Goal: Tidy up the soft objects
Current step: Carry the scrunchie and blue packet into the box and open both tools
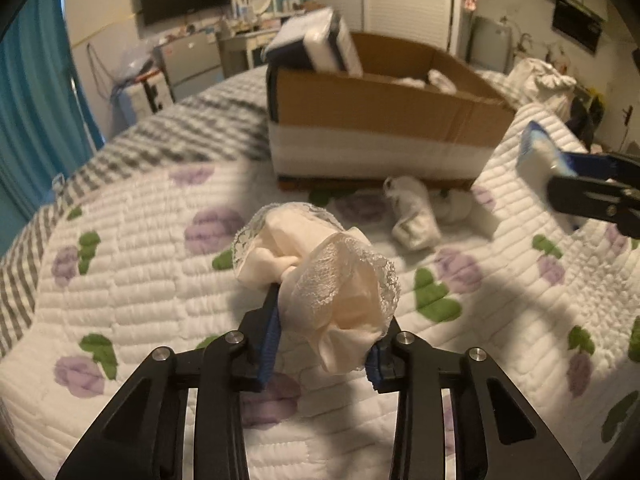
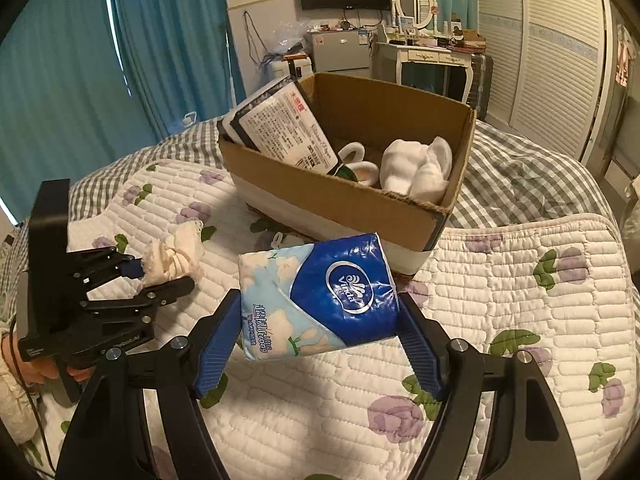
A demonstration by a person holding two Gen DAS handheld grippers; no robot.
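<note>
My left gripper [image 1: 324, 316] is shut on a cream lace-trimmed cloth bundle [image 1: 320, 272] and holds it above the quilt; the bundle also shows in the right wrist view [image 2: 176, 258]. My right gripper [image 2: 320, 312] is shut on a blue and white tissue pack [image 2: 320, 296], held above the quilt in front of the cardboard box [image 2: 340, 196]. The box [image 1: 380, 112] holds a dark wipes pack [image 2: 280, 124], white socks [image 2: 416, 168] and slippers [image 2: 356, 160]. White socks [image 1: 412, 212] lie on the quilt by the box.
The bed has a white quilt with purple flowers [image 2: 500, 300] over a grey checked sheet [image 2: 520, 176]. Teal curtains [image 2: 120, 60], a small fridge [image 2: 340, 50], a dressing table [image 2: 428, 56] and a wardrobe [image 2: 560, 60] stand behind the bed.
</note>
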